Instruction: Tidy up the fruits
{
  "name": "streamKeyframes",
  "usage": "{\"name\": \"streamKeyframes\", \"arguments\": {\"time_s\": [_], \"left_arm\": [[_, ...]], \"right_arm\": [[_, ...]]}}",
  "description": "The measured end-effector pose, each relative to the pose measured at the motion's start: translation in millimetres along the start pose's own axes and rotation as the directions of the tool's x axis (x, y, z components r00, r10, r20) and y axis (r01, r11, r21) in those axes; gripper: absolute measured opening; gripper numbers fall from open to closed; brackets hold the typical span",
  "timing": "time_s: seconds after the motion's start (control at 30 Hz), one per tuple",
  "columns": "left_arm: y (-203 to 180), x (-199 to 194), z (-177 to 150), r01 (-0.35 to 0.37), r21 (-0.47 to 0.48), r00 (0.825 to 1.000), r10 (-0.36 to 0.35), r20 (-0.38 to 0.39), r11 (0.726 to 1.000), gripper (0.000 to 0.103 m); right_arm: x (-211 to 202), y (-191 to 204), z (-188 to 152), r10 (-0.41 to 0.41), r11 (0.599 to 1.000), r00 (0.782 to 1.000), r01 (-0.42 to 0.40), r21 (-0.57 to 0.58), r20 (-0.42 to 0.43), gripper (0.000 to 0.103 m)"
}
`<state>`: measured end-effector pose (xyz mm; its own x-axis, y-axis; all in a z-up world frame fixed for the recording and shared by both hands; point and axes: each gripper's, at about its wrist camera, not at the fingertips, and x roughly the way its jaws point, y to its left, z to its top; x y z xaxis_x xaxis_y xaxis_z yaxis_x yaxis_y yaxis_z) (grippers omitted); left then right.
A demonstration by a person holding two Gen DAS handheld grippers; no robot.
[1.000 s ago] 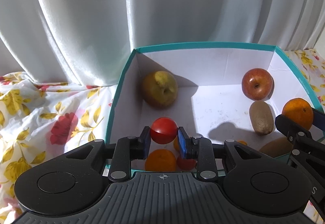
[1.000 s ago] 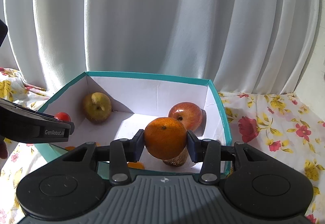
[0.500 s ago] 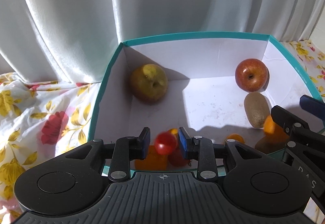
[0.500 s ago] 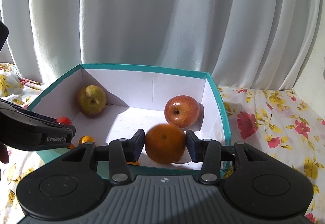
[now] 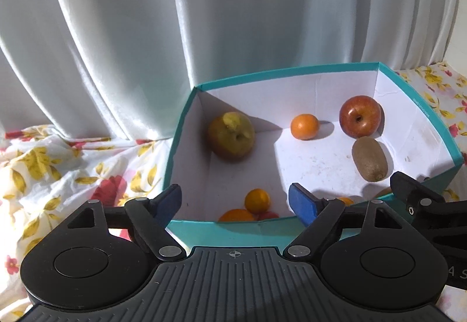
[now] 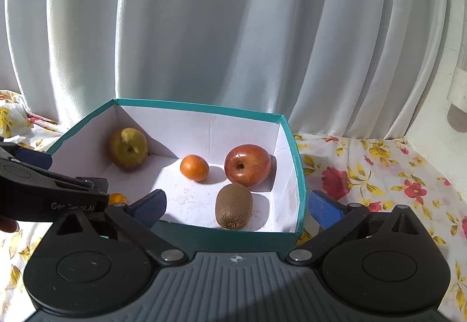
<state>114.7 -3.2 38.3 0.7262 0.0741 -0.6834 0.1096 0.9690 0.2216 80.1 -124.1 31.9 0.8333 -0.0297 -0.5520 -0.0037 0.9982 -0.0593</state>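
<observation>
A teal box (image 5: 239,227) with white inner walls sits in the centre of the left wrist view and in the lower centre of the right wrist view (image 6: 299,173), on a flowered cloth (image 6: 379,173) that covers the worktop, before a pale curtain (image 6: 233,30).

Contents of the box, left wrist view: a yellow-green pear (image 5: 231,136) in the far left corner; a small orange (image 5: 304,126) by the far wall, right of centre; a red apple (image 5: 361,116) in the far right corner; a brown kiwi (image 5: 370,159) just below the apple, near the right wall. At the near wall, bottom centre of the frame, lie a smaller orange fruit (image 5: 256,200), a larger orange fruit (image 5: 236,216) and a red fruit (image 5: 268,215), close together and partly hidden by the wall. Further orange shapes behind the right finger cannot be identified.

Right wrist view: the pear (image 6: 128,149), orange (image 6: 194,167), apple (image 6: 247,165) and kiwi (image 6: 233,206) appear in the same arrangement.

The left tongs (image 5: 235,200) stand wide apart, blue pads empty, over the near edge of the box. The right tongs (image 6: 237,209) are likewise wide and empty, their pads straddling the near right part of the box.

Writing: the black body of the left tool, at the left edge of the right wrist view, bears white lettering that is partly legible, "Ge…ot.AI".
</observation>
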Motion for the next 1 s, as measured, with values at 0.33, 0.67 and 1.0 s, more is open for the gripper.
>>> {"name": "streamKeyframes", "arguments": {"time_s": [0.33,0.67,1.0], "left_arm": [[6.5,-30.8,-16.4,0.027,-0.043,0.999,-0.029,-0.045,0.999,0.095],[-4.6,-31.5,-22.8,-0.018,-0.029,0.964,0.01,-0.267,0.999,0.095],[6.3,-30.1,6.5,-0.008,-0.019,0.931,0.001,-0.365,1.0,0.094]], "right_arm": [[-21.4,-8.6,-5.2,-0.022,0.997,0.985,0.033,0.067,-0.17,0.103],[-36.5,-21.6,-4.0,0.02,0.999,0.958,-0.011,0.032,-0.287,0.103],[-24.9,-31.0,18.6,0.146,0.986,0.898,-0.1,0.131,-0.415,0.103]]}}
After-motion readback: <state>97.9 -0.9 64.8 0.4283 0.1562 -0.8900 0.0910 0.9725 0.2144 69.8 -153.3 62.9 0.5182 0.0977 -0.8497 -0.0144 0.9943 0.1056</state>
